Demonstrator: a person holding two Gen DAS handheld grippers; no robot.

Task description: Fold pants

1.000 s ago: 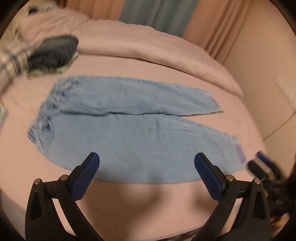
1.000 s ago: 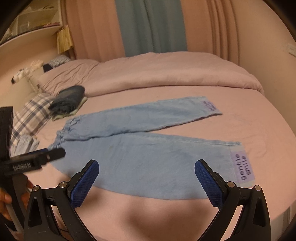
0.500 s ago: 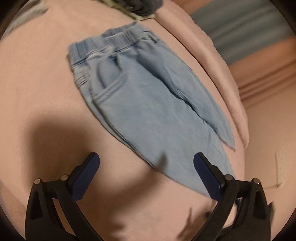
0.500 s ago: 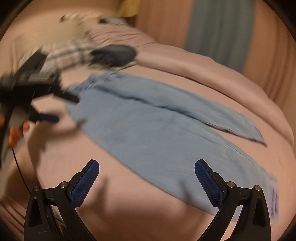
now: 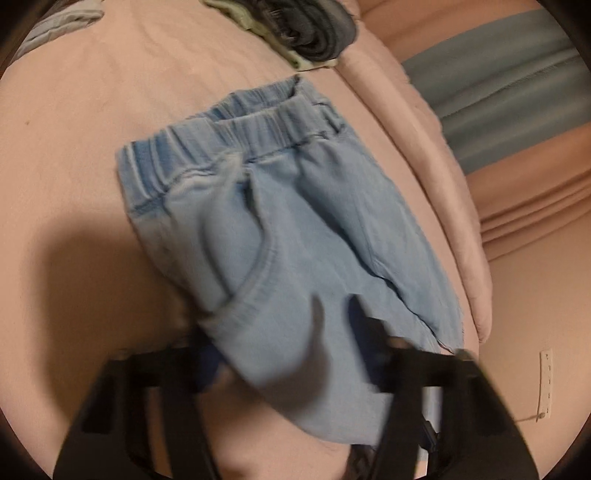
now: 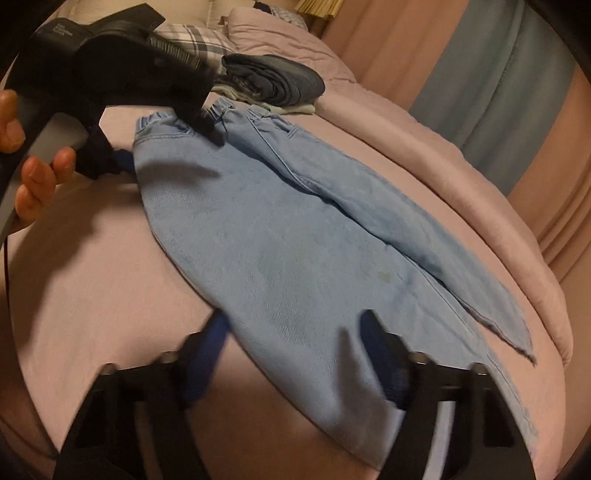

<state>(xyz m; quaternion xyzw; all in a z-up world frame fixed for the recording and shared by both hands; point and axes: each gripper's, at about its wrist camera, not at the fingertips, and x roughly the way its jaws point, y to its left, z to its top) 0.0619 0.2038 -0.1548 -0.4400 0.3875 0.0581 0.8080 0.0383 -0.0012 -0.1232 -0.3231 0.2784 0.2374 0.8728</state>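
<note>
So the light blue pants [image 6: 295,236] are laid out flat on the pink bed [image 6: 92,258], legs together, with the elastic waistband [image 5: 236,144] at the end nearest the folded dark clothes [image 6: 273,83], which are stacked just beyond the pants by the pillows [image 6: 266,33].

The left gripper [image 5: 284,347] is brought down over the near edge of the pants, close to the waistband and pocket. Its jaws have just been closing, and the denim edge is seen between them, one blue pad on each side. It's all pretty blurred though, so whether the cloth is actually pinched can't be told.

The right gripper [image 6: 295,343] is set over the same near edge of the pants, further along the leg. Its jaws have also just been closing, with the fabric edge caught between the blue pads, but a real grip can't be made out there either.
</note>
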